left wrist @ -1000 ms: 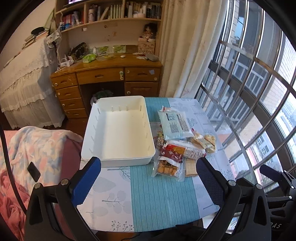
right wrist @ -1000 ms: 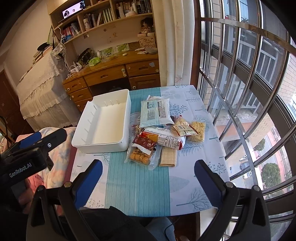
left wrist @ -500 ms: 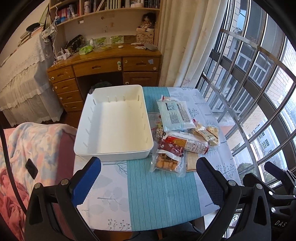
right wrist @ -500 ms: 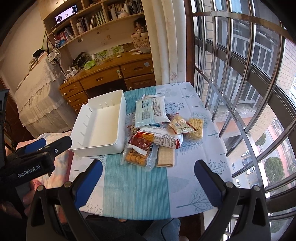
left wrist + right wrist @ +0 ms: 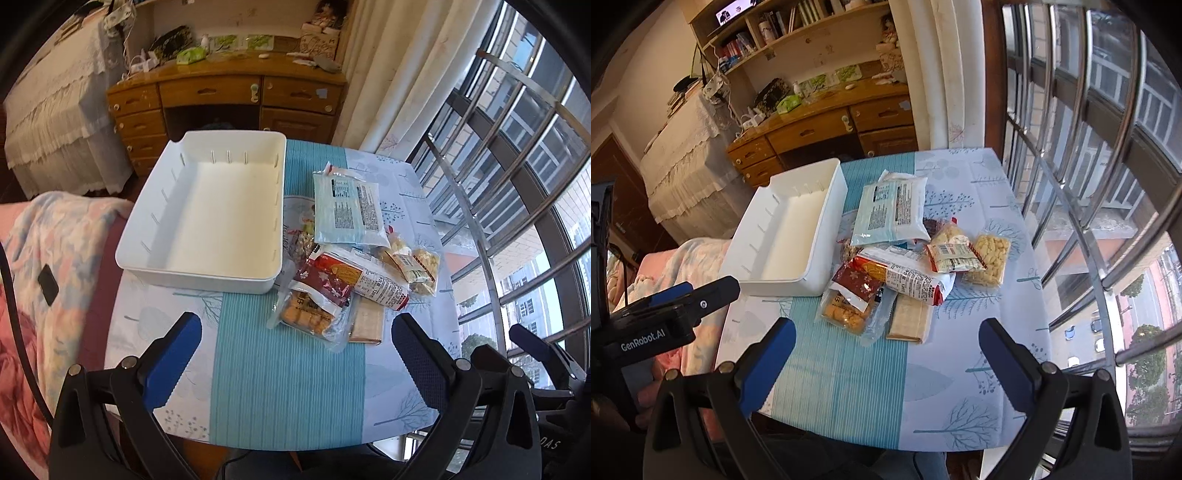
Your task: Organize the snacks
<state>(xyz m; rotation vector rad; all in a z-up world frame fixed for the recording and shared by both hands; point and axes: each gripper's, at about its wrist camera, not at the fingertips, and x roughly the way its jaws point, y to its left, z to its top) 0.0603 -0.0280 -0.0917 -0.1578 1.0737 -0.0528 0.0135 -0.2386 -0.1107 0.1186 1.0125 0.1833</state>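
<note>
Nearest, both tools are held above the table's near edge: left gripper (image 5: 295, 347) and right gripper (image 5: 886, 343) are spread wide, w/ nothing between the fingers. No packet has been touched, so the task is judged to be at its very start, approach phase only.

Just past the near edge, on the tablecloth (image 5: 849, 387), the snack pile is found: a clear biscuit bag (image 5: 846, 314) and a flat wafer pack (image 5: 908, 321) at the front, a red-ended pack (image 5: 905, 277) overlapping them, two small puffed-snack bags (image 5: 971, 254) toward the window-side edge, and a pale blue pouch (image 5: 890, 214) at the back. The white bin (image 5: 210, 214) sits by the bed-side edge, nothing in it, just beside the pile.

Next move, as judged: one gripper is to be lowered onto a front packet, closed on an edge, then carried to the bin.

Packets under the blue pouch are mostly covered; labels can't be read. The table's near corners are cut off by the gripper bodies.
</note>
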